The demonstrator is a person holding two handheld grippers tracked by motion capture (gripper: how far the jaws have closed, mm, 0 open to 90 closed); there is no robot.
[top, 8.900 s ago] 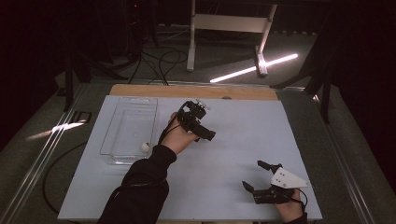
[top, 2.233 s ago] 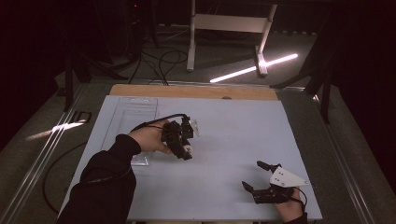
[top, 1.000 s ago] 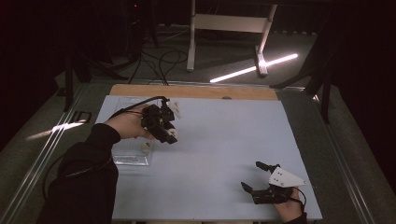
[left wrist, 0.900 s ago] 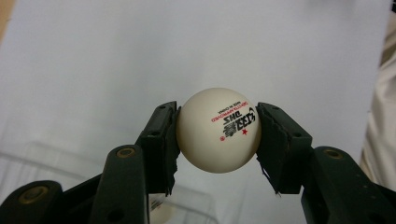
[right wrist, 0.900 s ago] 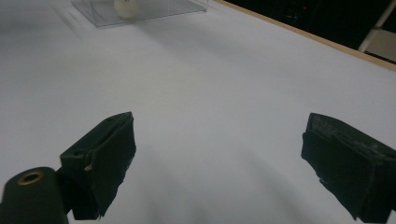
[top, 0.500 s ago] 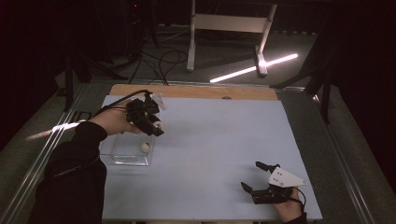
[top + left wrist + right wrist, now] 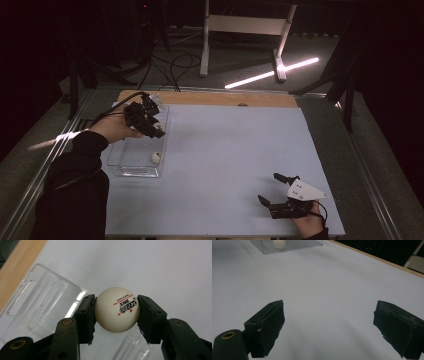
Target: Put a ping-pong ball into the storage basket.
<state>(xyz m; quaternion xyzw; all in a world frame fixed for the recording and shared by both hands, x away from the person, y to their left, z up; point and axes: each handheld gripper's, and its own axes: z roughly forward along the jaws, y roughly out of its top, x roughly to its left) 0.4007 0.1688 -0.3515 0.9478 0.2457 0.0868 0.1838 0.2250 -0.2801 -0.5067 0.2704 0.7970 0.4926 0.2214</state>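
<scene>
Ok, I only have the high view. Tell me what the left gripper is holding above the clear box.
Observer: A white table tennis ball, clamped at its widest part by the left gripper, one of the fingers on each side.
Operator: Read me any marking on it.
Observer: Black lettering with a small red star, facing the camera in the left gripper view.
Operator: Now check the right gripper.
Observer: The right gripper is open, with bare pale sheet between its fingers and nothing held.
</scene>
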